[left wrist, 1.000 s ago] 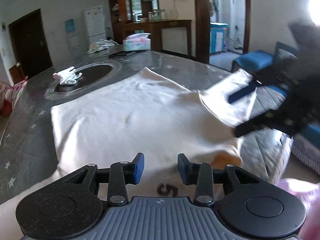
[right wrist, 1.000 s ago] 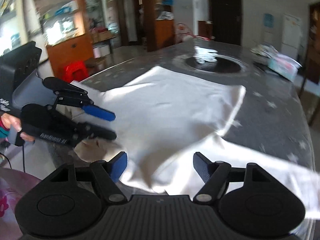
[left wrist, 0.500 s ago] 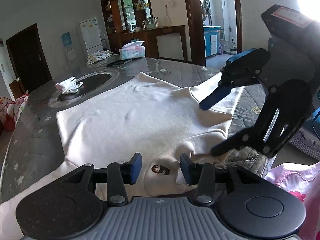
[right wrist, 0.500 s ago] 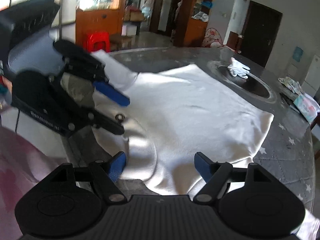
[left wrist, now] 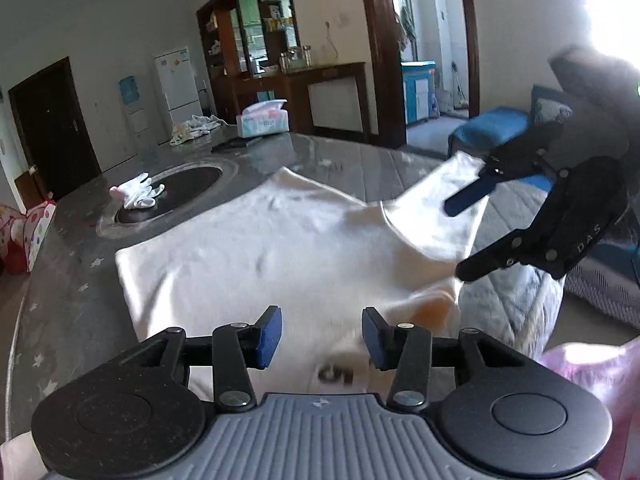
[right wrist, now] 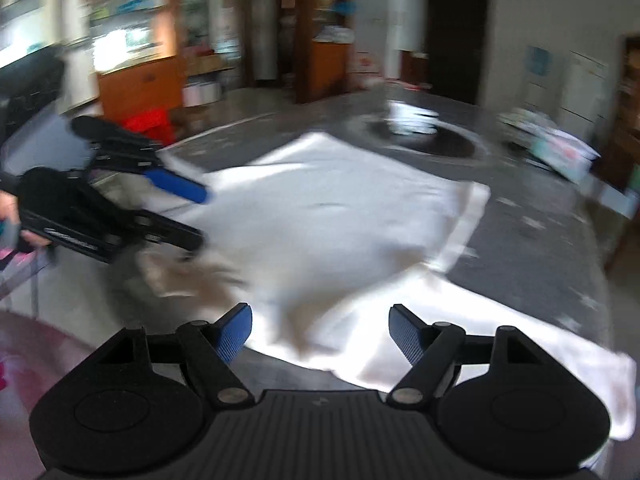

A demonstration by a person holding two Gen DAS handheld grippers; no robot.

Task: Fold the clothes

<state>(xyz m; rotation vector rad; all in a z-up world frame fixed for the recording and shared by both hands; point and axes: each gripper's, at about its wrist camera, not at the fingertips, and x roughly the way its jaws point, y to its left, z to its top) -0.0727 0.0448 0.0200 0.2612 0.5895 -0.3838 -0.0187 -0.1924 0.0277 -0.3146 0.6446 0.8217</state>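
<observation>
Black left claw (left wrist: 322, 334) with blue pads, silver screws, ribbed grey housing, matching right claw (right wrist: 320, 330), pink sleeve (left wrist: 592, 364)

Far ahead of the left tongs (left wrist: 322, 334) and off to their left, a pair of white gloves (left wrist: 138, 196) lies on the rim of a dark round inset (left wrist: 176, 194) sunk into the grey star-patterned surface (left wrist: 72, 280). Further ahead, near the far edge, stands a tissue box (left wrist: 262, 122), with a crumpled light cloth (left wrist: 194, 126) to its left. Behind these stand a white fridge (left wrist: 178, 84), a dark door (left wrist: 54, 128) and a wooden cabinet with shelves (left wrist: 256, 44). Right of the tongs, beyond the surface's edge, sits a blue seat (left wrist: 490, 130). Left of the right tongs (right wrist: 320, 334), past the surface, a red stool (right wrist: 150, 122) stands before an orange cabinet (right wrist: 136, 84), all blurred.
</observation>
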